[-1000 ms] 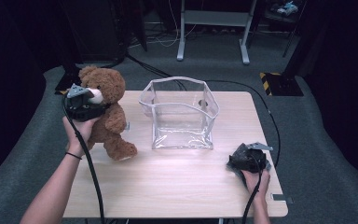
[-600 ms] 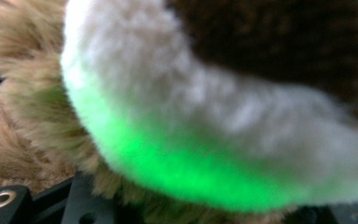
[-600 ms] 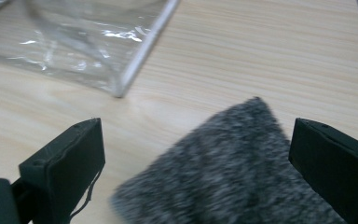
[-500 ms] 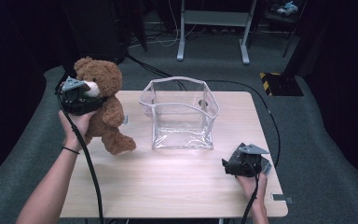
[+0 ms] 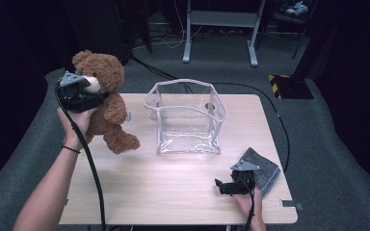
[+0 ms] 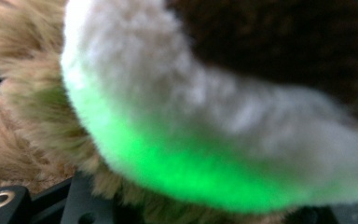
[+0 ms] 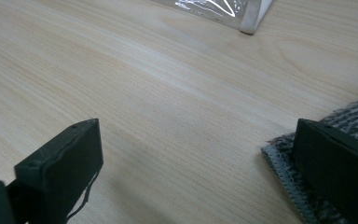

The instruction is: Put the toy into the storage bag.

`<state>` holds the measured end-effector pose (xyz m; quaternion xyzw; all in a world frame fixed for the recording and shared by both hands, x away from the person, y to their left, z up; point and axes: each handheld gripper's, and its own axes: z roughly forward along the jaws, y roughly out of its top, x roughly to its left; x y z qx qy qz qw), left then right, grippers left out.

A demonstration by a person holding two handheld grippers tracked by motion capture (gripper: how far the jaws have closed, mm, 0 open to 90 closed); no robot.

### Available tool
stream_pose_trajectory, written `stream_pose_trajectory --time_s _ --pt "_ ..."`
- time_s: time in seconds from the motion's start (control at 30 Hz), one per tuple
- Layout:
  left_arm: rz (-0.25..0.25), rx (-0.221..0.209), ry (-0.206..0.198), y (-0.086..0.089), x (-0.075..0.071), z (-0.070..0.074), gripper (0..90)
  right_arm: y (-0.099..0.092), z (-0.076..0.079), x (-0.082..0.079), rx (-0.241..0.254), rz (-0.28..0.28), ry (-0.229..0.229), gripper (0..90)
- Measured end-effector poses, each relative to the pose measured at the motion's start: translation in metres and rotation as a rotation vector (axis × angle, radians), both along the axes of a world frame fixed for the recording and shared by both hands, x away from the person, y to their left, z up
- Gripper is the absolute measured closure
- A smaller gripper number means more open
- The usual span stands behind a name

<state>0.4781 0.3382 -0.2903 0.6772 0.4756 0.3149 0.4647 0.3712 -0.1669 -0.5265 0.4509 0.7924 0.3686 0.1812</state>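
Bin [image 5: 188, 120], clear-walled, holds nothing; teddy bear [image 5: 107, 98] hangs outside it.

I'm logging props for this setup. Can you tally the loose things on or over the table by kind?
Teddy bear: 1
Clear plastic bin: 1
Grey cloth: 1
Total: 3

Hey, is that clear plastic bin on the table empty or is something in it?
Empty: through the clear bin only its bare see-through walls and floor show.
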Motion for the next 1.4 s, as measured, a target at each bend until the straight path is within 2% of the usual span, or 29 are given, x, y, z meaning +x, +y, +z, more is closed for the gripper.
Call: stream_pose_trajectory --time_s 0.13,0.3,0.37,0.57,0.97,1.0,1.13,1.4 --pt "0.012 -0.003 -0.009 0.001 0.001 0.006 45.3 0.001 -0.001 0.000 -0.001 0.000 0.005 1.6" --pt "0.017 0.005 -0.020 0.001 0.002 0.015 45.2 0.005 -0.002 0.000 -0.047 -0.005 0.017 1.5" --pt "0.017 0.007 -0.025 0.000 0.003 0.020 45.1 0.008 -0.003 0.001 -0.068 -0.008 0.006 1.7" --pt "0.012 0.010 -0.047 -0.006 0.007 0.035 45.0 0.008 -0.004 0.001 -0.071 -0.016 -0.004 1.7" --pt "0.010 0.003 -0.075 -0.018 0.014 0.057 44.8 0.008 -0.004 0.000 -0.070 -0.019 0.000 1.7" --pt "0.008 0.000 -0.080 -0.021 0.016 0.060 44.8 0.007 -0.004 0.000 -0.080 -0.004 -0.001 1.8" --pt "0.005 0.002 -0.084 -0.025 0.019 0.065 44.8 0.008 -0.004 0.000 -0.071 -0.018 -0.001 1.8" --pt "-0.017 0.009 -0.092 -0.043 0.028 0.075 44.8 0.007 -0.004 0.000 -0.077 -0.009 -0.001 1.8"
